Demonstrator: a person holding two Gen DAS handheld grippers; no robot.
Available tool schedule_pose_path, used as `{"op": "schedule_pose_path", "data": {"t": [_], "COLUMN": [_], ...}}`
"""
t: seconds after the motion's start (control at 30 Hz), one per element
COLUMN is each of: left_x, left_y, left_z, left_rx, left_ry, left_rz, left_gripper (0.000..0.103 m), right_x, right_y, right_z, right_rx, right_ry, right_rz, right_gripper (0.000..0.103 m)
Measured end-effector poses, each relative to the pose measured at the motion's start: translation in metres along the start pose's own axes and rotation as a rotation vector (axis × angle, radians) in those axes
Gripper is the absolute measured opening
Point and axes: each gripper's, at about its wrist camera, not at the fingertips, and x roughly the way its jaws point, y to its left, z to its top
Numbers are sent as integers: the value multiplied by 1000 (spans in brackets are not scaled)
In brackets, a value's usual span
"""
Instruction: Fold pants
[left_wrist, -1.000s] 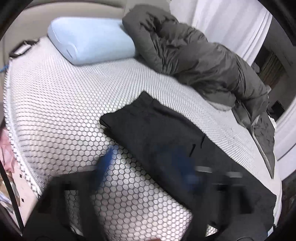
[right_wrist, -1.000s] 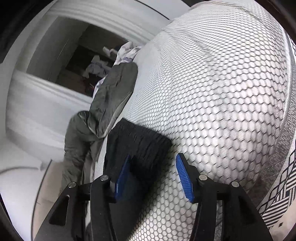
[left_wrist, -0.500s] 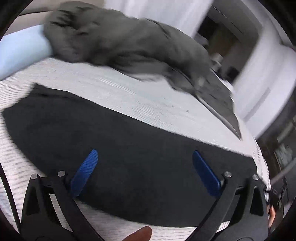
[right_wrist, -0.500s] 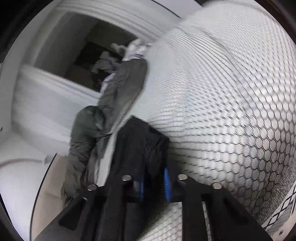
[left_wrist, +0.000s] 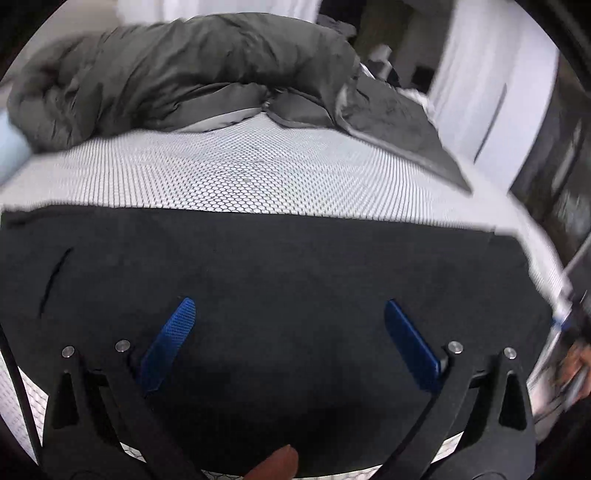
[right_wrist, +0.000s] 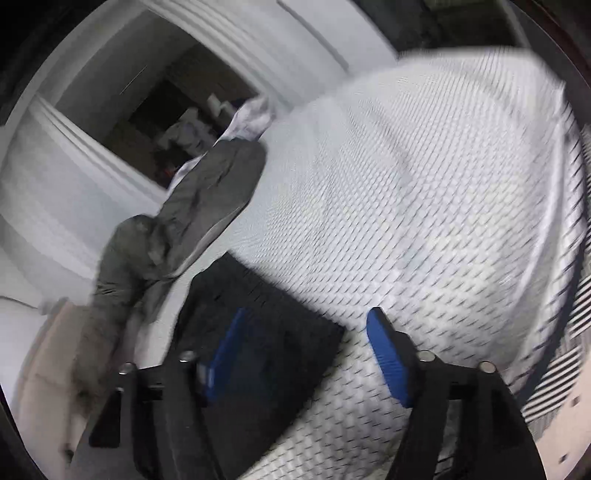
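Black pants (left_wrist: 280, 266) lie flat in a long band across the white honeycomb-patterned bed (left_wrist: 258, 173). My left gripper (left_wrist: 288, 317) is open just above the middle of the pants, blue pads spread wide, holding nothing. In the right wrist view one end of the pants (right_wrist: 266, 317) lies on the bed (right_wrist: 424, 184). My right gripper (right_wrist: 306, 332) is open over that end, its left pad above the fabric and its right pad above the sheet. The view is blurred.
A rumpled dark grey duvet (left_wrist: 184, 70) lies along the far side of the bed, also in the right wrist view (right_wrist: 207, 199). A pale blue pillow (left_wrist: 9, 144) is at the far left. White curtains (left_wrist: 491, 85) and a dark doorway lie beyond the bed.
My left gripper swung from the waist end to over the middle of the pants. My right gripper closed near the pants end half a second ago and is open again now.
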Motion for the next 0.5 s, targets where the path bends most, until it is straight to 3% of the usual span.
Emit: {"op": "schedule_pose_path", "data": {"t": [0.03, 0.07, 0.1, 0.17, 0.27, 0.33, 0.4, 0.5], "left_x": [4, 10, 14, 22, 35, 41, 43, 46], "left_y": [-3, -5, -7, -6, 4, 9, 13, 16], "left_z": [-2, -2, -6, -11, -15, -16, -18, -17], "left_rx": [26, 38, 45, 48, 28, 17, 14, 12], "left_ry": [13, 25, 46, 87, 125, 149, 162, 172], "left_rz": [14, 20, 25, 43, 140, 167, 174, 171], "left_gripper": [102, 102, 102, 102, 102, 102, 102, 102], "right_x": [7, 18, 19, 16, -5, -3, 2, 37], "right_y": [-2, -3, -1, 9, 29, 50, 68, 94], "right_z": [-1, -1, -2, -1, 3, 16, 26, 43], "right_rx": [20, 13, -18, -86, -133, -197, -229, -292], "right_ry": [37, 83, 79, 39, -69, -83, -81, 14], "right_rz": [13, -22, -78, -152, -140, -87, -42, -18], "right_gripper": [66, 49, 41, 40, 52, 63, 68, 74]}}
